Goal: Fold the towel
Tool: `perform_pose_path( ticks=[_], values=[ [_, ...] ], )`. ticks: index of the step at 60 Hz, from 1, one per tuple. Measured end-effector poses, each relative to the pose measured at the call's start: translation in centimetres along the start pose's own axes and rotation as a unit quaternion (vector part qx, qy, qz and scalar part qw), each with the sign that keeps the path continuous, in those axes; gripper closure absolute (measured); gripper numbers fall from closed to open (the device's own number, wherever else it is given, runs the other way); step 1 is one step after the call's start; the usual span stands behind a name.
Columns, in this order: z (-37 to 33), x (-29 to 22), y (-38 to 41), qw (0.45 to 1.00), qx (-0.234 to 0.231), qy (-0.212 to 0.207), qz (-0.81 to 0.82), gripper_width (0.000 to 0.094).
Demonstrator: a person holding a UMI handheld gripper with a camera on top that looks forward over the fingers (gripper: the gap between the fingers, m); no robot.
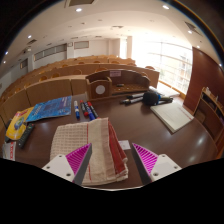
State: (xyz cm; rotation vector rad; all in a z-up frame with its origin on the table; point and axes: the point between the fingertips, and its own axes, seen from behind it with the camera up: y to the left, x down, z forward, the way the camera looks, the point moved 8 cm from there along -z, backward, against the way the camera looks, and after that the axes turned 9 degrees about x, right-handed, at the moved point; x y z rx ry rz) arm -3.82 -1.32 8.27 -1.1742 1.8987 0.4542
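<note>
A folded towel [100, 150], cream with a red stripe along its layered edge, lies on the dark brown table [140, 125] between my fingers. My gripper [112, 162] is open. The left pink pad [80, 160] overlaps the towel's left part. The right pink pad [146, 158] stands apart from the towel's right edge, with a strip of table showing between them. The towel's near end is hidden below the fingers.
Colourful packets [35, 112] and small bottles [85, 108] stand at the table's far left. A white flat pad [172, 115] and a black object [150, 97] lie far right. Wooden benches [90, 75] fill the room behind; a wooden chair [210, 105] stands at the right.
</note>
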Motion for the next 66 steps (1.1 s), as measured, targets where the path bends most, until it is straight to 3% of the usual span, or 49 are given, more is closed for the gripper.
perform_pose_path(
  ticks=[1, 11, 26, 38, 66],
  values=[
    [-0.1, -0.2, -0.5, 1.0, 0.004, -0.004, -0.005, 0.0076],
    [-4.5, -1.3, -2.3, 0.998, 0.003, -0.037, -0.052, 0.0086],
    [-15.4, 0.5, -2.8, 0.993, -0.034, -0.041, -0.109, 0.009],
    [-22.3, 2.5, -4.7, 0.993, -0.03, -0.045, -0.109, 0.009],
    [-27.2, 4.8, -5.7, 0.993, -0.031, -0.049, -0.103, 0.0091]
  ],
)
